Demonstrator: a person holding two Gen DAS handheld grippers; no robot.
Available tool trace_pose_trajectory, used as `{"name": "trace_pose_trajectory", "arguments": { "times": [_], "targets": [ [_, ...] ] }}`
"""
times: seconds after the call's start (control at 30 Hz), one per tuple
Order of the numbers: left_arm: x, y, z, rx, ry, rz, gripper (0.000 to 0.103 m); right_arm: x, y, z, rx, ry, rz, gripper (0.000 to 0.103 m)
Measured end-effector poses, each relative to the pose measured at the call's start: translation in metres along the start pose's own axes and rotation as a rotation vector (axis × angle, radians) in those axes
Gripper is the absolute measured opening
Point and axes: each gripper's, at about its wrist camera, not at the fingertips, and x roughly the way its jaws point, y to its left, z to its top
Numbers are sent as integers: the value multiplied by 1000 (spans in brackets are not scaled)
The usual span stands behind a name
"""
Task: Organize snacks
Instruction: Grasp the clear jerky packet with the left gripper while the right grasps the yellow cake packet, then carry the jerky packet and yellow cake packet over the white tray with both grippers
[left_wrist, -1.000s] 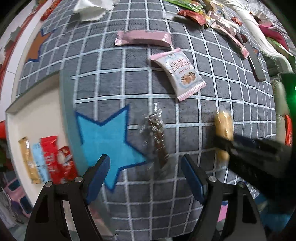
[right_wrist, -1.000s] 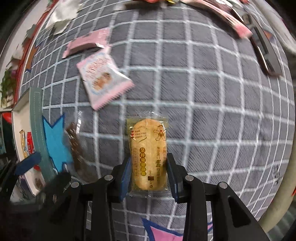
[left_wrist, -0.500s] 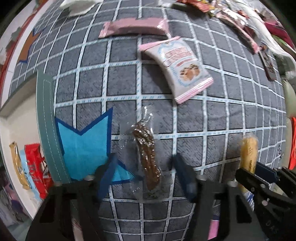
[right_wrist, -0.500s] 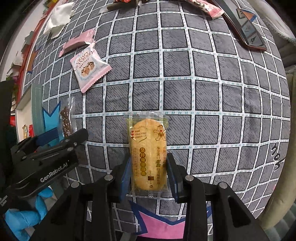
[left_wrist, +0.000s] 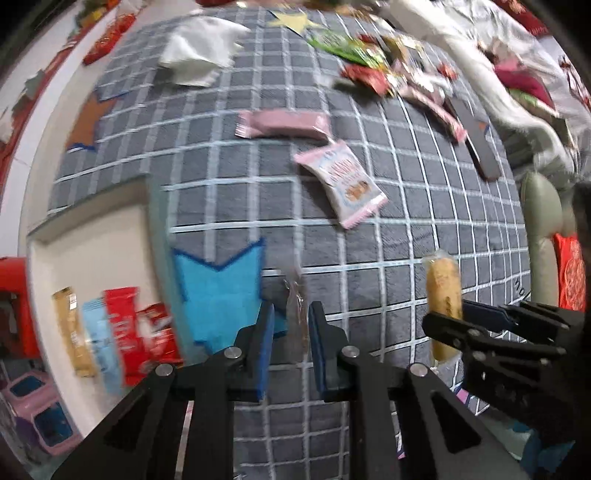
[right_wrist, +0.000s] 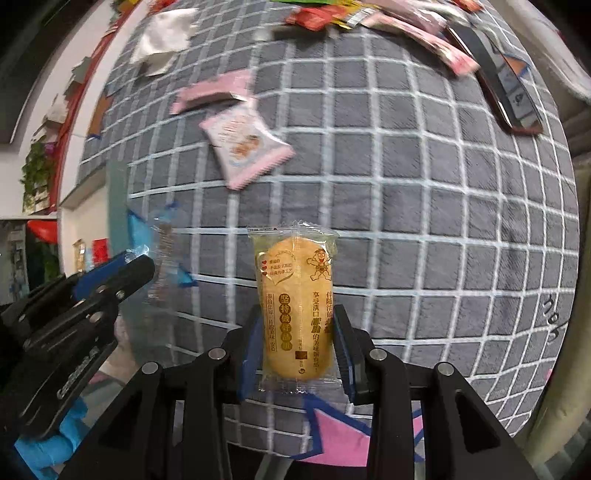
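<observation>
Both lifted over the grid mat (right_wrist: 424, 184): left hand-held gripper (left_wrist: 290, 325) pinching a clear stick packet (left_wrist: 296, 314), seemingly thinly, right hand-held gripper (right_wrist: 297, 343) clamping the cracker (right_wrist: 297, 302); slippery film risks slipping out.

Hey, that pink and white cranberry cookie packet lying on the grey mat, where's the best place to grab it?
Grip the cookie packet across its narrower width, mid-body, coming from above. It lies flat and tilted on the mat, so turn the fingers to match.
</observation>
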Motion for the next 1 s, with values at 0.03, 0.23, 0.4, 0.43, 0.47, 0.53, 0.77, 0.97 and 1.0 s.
{"name": "trace_pose_trajectory", "arguments": {
  "times": [0.03,0.23,0.4,0.43,0.47,0.53,0.77,0.97,1.0],
  "targets": [
    [-6,10,-2,-17,-11,0,21,-1,10,2,-25,-3,-1,38],
    [-9,70,-21,-110,-1,-21,22,9,32,15,-88,-4,2,38],
    [7,49,-15,-54,9,-41,61,9,25,10,-73,11,-22,38],
    [12,39,-13,-10,11,-25,67,7,20,7,-61,14,-30,38],
    [22,28,-11,42,15,7,67,5,15,3,-50,15,-34,38],
    [40,15,-9,110,48,64,67,1,5,-2,-25,12,-40,38],
    [87,5,-9,149,136,106,72,-10,-28,-16,51,5,-32,38],
    [81,5,-8,128,135,24,38,-11,-29,-17,44,10,-31,38],
    [77,6,-6,112,131,11,38,-11,-27,-17,38,10,-32,38]
  ]
}}
